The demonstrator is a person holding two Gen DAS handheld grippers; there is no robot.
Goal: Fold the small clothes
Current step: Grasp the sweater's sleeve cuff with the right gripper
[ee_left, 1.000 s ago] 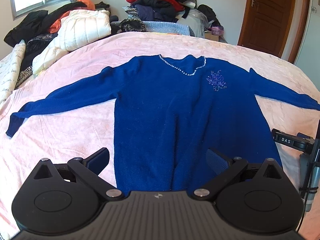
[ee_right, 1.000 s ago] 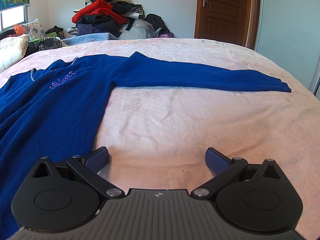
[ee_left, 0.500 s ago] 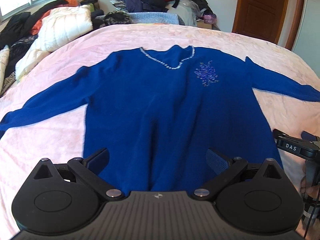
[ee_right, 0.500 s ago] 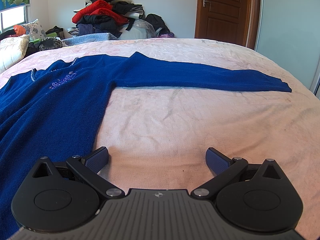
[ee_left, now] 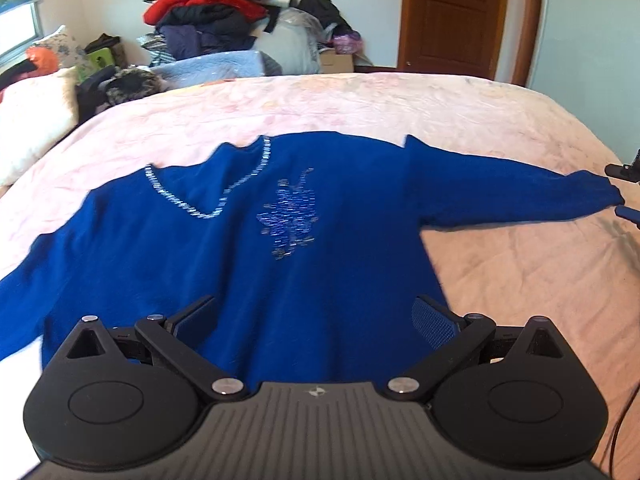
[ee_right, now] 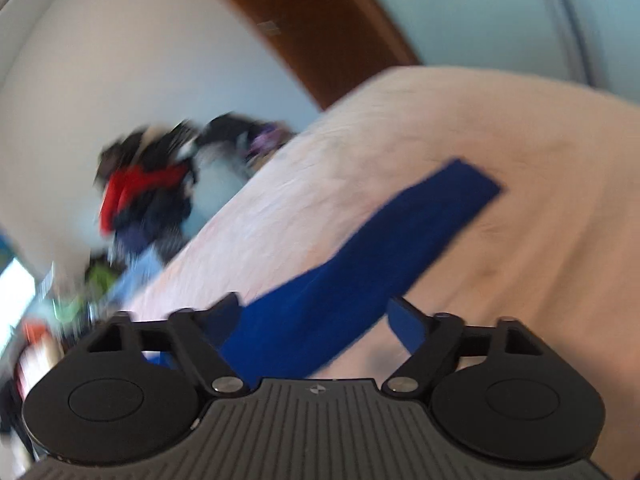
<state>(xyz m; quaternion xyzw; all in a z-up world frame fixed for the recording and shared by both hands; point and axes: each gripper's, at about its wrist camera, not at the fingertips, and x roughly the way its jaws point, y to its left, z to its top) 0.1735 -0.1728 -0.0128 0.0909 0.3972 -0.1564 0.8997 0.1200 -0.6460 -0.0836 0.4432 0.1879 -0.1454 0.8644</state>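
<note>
The sweater [ee_left: 248, 264] lies flat on the bed [ee_left: 360, 108], neckline toward the far side, one sleeve [ee_left: 516, 196] stretched out to the right. Behind the bed's far edge sits a clothes pile [ee_left: 224, 20], with a door [ee_left: 452, 16] to its right. A pillow [ee_left: 28, 128] rests, probably, on the bed's left edge.

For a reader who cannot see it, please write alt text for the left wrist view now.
A blue sweater lies spread flat, front up, on a pink bed, one sleeve stretched to the right. The open left gripper hovers over its lower part, holding nothing. A pile of clothes and a wooden door stand behind.
</note>
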